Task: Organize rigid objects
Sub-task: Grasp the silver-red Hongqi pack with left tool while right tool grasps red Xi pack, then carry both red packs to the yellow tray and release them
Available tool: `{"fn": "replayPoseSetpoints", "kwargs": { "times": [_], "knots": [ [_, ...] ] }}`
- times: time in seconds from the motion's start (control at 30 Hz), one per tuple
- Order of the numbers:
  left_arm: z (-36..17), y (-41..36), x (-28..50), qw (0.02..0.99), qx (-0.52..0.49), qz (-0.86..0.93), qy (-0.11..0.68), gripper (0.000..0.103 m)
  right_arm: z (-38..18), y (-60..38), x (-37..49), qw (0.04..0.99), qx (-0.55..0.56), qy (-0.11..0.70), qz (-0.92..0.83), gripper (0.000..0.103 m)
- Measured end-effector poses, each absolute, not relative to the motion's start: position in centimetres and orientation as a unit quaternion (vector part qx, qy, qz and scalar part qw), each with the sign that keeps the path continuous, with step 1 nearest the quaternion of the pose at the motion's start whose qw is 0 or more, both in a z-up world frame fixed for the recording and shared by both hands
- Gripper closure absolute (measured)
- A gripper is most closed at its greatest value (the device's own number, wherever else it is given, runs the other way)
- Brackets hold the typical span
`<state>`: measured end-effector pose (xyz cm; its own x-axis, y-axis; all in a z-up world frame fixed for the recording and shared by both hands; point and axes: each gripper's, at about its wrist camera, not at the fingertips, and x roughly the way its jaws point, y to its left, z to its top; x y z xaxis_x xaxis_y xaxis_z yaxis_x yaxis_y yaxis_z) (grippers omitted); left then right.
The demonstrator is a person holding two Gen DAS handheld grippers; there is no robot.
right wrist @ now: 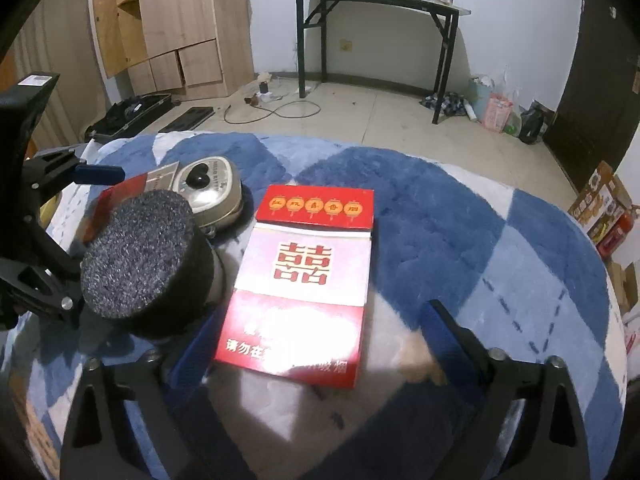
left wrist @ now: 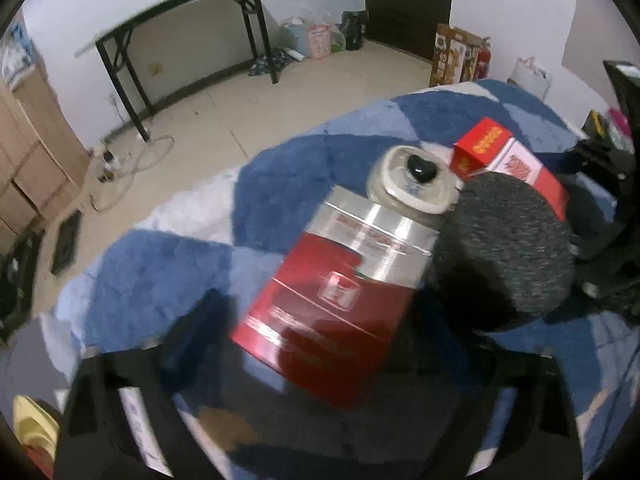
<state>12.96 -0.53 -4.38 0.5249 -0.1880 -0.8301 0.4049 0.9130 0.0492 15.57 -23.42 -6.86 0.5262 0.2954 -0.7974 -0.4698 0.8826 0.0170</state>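
A red and silver box point(left wrist: 340, 280) lies on the blue and white rug point(left wrist: 160, 272), between the spread fingers of my open left gripper point(left wrist: 320, 364). Behind it sit a beige tin with a black heart knob point(left wrist: 412, 184), a black foam cylinder point(left wrist: 508, 248) and a red and white box point(left wrist: 516, 160). In the right wrist view the red and white box point(right wrist: 308, 280) lies between the wide-open fingers of my right gripper point(right wrist: 316, 344). The foam cylinder point(right wrist: 148, 264), the tin point(right wrist: 212, 192) and the left gripper point(right wrist: 44, 208) stand to its left.
The rug point(right wrist: 460, 240) covers a raised surface with floor beyond its far edge. A black folding table point(right wrist: 380, 32) stands by the wall, wooden cabinets point(right wrist: 172, 28) to the left, bags point(right wrist: 500, 108) and a dark door point(right wrist: 592, 80) to the right.
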Motion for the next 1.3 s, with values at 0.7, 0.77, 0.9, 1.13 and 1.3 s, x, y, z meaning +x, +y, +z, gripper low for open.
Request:
{"fn": "replayPoseSetpoints", "kwargs": {
  "times": [0.7,0.77,0.9,1.13,1.3],
  "knots": [
    [4.7,6.5,3.1,0.911,-0.043,-0.021,0.41,0.039,-0.2,-26.9,11.6,0.889,-0.116,0.384,0.22,0.047],
    [5.2,8.0,2.1,0.912,-0.054,-0.006,0.407,0.04,0.6,-26.8,10.9,0.889,-0.116,0.381,0.228,0.047],
    [5.9,11.3,0.5,0.91,-0.072,0.019,0.408,0.041,2.4,-25.3,8.9,0.887,-0.119,0.367,0.253,0.047],
    [7.3,19.0,-3.4,0.912,-0.106,0.106,0.382,0.042,5.2,-18.6,5.0,0.857,-0.131,0.351,0.354,0.047],
    [5.9,26.3,-5.2,0.891,-0.134,0.185,0.393,0.045,6.3,-10.4,0.4,0.786,-0.179,0.357,0.471,0.047]
  ]
}}
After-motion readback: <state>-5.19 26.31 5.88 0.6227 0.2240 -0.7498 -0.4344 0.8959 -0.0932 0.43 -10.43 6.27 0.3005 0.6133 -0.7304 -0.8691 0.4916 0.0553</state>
